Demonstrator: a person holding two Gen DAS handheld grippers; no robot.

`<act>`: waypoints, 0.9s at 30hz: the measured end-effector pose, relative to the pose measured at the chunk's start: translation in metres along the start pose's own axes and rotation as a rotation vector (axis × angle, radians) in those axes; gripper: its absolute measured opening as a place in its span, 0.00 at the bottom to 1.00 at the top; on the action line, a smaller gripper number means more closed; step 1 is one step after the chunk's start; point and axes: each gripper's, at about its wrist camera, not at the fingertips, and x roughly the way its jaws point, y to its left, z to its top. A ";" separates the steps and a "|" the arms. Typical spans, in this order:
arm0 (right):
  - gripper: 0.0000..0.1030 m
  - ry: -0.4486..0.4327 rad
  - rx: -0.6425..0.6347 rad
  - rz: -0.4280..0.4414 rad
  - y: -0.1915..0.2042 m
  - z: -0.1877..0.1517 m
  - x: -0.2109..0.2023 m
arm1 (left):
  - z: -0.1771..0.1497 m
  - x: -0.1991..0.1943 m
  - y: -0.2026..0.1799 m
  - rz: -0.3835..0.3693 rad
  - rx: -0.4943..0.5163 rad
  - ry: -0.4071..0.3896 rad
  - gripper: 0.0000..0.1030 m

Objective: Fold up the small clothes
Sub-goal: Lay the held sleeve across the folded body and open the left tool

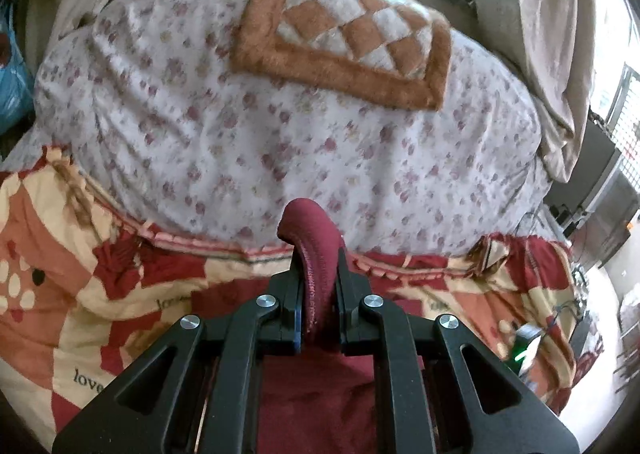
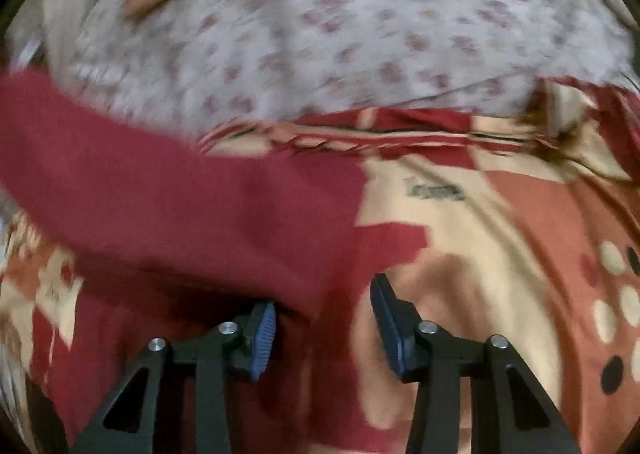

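Observation:
A dark red garment (image 1: 316, 222) is pinched between the fingers of my left gripper (image 1: 318, 254), which is shut on it. A fold sticks up past the fingertips and the rest hangs down under the gripper. In the right wrist view the same red garment (image 2: 180, 194) stretches in a blurred band from the left edge towards the centre, lifted off the bed. My right gripper (image 2: 324, 298) stands open just below its lower edge. The cloth reaches down near the left blue pad (image 2: 264, 338), but neither pad presses on it.
Under both grippers lies a red, cream and orange patchwork quilt (image 1: 80, 274). Beyond it is a white floral sheet (image 1: 240, 114) with a folded brown checkered blanket (image 1: 348, 34) on top. Beige curtains (image 1: 552, 54) hang at the right, with windows behind.

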 end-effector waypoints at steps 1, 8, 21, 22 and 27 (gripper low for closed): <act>0.42 -0.017 0.031 -0.005 -0.010 -0.001 -0.006 | -0.009 0.006 0.007 0.007 -0.001 0.018 0.11; 0.43 0.114 0.049 0.014 -0.037 -0.029 -0.005 | -0.106 0.114 0.083 0.098 -0.155 0.262 0.11; 0.82 0.111 0.003 0.031 -0.005 0.041 0.029 | -0.099 0.110 0.079 0.056 -0.097 0.171 0.11; 0.82 0.140 0.010 0.028 -0.004 0.045 0.047 | -0.094 0.108 0.076 0.048 -0.092 0.157 0.11; 0.11 0.135 -0.060 0.016 0.000 0.055 0.078 | -0.082 0.099 0.073 0.016 -0.043 0.104 0.11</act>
